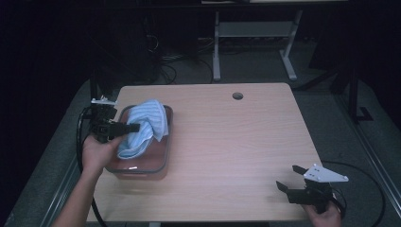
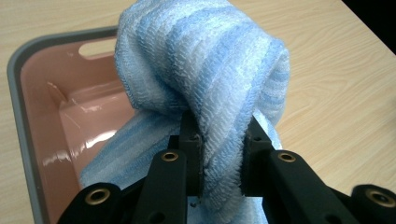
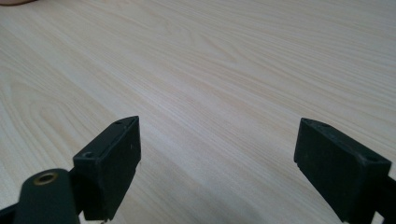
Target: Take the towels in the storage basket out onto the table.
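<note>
A blue-and-white striped towel (image 1: 146,124) hangs bunched above a pink tub (image 1: 161,163) with a grey rim at the table's left side. My left gripper (image 1: 136,127) is shut on the towel, its black jaws pinching a thick fold (image 2: 222,154) of it. Part of the towel (image 2: 116,154) trails down into the tub (image 2: 42,116). My right gripper (image 1: 289,178) rests near the table's front right corner, jaws wide apart with nothing between them (image 3: 217,163), over bare wood.
The wooden table (image 1: 236,142) has a round cable hole (image 1: 237,96) near its far edge. Black cables run off both grippers along the table's sides. A white desk frame (image 1: 255,33) stands on the floor beyond.
</note>
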The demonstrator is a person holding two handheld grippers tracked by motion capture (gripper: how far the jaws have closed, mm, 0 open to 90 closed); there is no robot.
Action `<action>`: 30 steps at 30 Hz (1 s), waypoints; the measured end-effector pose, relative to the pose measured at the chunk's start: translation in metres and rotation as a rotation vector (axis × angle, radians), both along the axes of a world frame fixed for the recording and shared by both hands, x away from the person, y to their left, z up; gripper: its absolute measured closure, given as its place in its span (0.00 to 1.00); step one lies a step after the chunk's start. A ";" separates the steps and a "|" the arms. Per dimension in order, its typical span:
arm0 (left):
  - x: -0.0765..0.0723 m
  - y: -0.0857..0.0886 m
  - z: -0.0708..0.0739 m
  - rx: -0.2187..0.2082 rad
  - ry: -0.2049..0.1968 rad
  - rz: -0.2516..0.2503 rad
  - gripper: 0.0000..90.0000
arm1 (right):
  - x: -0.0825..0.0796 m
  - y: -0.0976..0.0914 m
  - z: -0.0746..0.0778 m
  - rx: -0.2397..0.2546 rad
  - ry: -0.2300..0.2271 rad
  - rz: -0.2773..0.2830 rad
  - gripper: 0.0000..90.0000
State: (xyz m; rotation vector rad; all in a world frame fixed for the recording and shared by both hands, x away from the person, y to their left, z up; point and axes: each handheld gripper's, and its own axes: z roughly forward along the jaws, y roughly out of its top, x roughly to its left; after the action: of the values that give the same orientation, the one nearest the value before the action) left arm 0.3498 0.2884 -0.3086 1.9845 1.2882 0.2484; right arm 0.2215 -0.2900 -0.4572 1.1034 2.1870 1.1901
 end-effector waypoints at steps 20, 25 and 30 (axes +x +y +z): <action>0.001 -0.035 0.025 0.004 -0.039 -0.093 0.84 | 0.001 0.000 -0.001 0.004 -0.002 0.002 0.16; 0.005 -0.044 0.029 0.006 -0.037 -0.115 0.84 | 0.000 -0.001 0.000 0.007 -0.002 -0.002 0.16; 0.008 -0.054 0.031 -0.002 -0.038 -0.138 0.84 | 0.000 -0.002 0.000 0.003 -0.005 0.000 0.16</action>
State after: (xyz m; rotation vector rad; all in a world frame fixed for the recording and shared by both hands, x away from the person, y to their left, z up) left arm 0.3581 0.2339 -0.2773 2.0470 1.1218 0.2172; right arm 0.2219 -0.2921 -0.4577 1.1004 2.1827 1.1957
